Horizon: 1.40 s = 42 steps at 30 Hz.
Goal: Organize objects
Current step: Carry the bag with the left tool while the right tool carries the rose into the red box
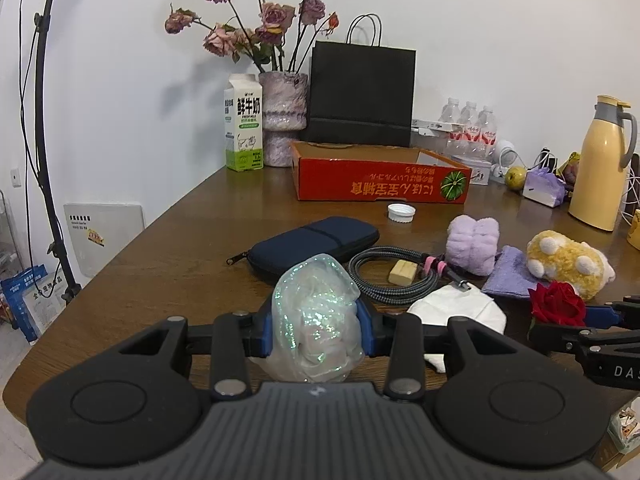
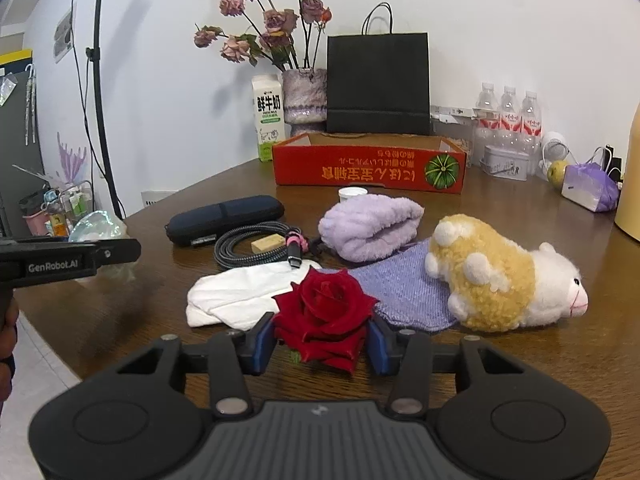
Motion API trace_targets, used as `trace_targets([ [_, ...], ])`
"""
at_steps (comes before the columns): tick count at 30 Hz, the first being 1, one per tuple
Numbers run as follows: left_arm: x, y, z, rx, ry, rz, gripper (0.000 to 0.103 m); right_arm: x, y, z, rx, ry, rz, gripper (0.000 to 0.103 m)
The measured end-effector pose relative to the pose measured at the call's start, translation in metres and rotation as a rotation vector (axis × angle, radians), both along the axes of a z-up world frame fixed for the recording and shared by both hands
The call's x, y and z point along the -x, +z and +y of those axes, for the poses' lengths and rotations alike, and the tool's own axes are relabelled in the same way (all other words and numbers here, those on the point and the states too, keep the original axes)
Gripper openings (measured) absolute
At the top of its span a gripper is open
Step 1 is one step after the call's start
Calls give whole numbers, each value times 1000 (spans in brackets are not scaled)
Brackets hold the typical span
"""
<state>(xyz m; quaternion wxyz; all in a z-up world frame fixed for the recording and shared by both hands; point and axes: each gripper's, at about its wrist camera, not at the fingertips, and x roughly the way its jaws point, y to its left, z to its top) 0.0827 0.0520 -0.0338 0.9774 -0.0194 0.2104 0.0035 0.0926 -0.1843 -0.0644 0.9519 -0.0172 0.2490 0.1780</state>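
Note:
My left gripper is shut on a crumpled wad of iridescent clear plastic, held just above the near part of the wooden table. A red rose head sits between the blue pads of my right gripper, and both pads press against its petals. The rose also shows at the lower right of the left wrist view, and the plastic wad shows at the left edge of the right wrist view.
Close behind the rose lie a white cloth, a purple knit cloth, a yellow-and-white plush animal, a lilac fluffy bundle, a coiled cable and a dark zip case. An open red cardboard box stands farther back.

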Motion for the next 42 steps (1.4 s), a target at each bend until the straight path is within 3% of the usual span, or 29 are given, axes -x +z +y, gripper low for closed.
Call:
trace_targets([
  [20,-8,32,-24,10,-57,-61,39,-5,30,-4,1,0,-103,44],
  [42,-102,81,-41,25,-55,-76,39,-101,80,-12,4,-15,-130,44],
])
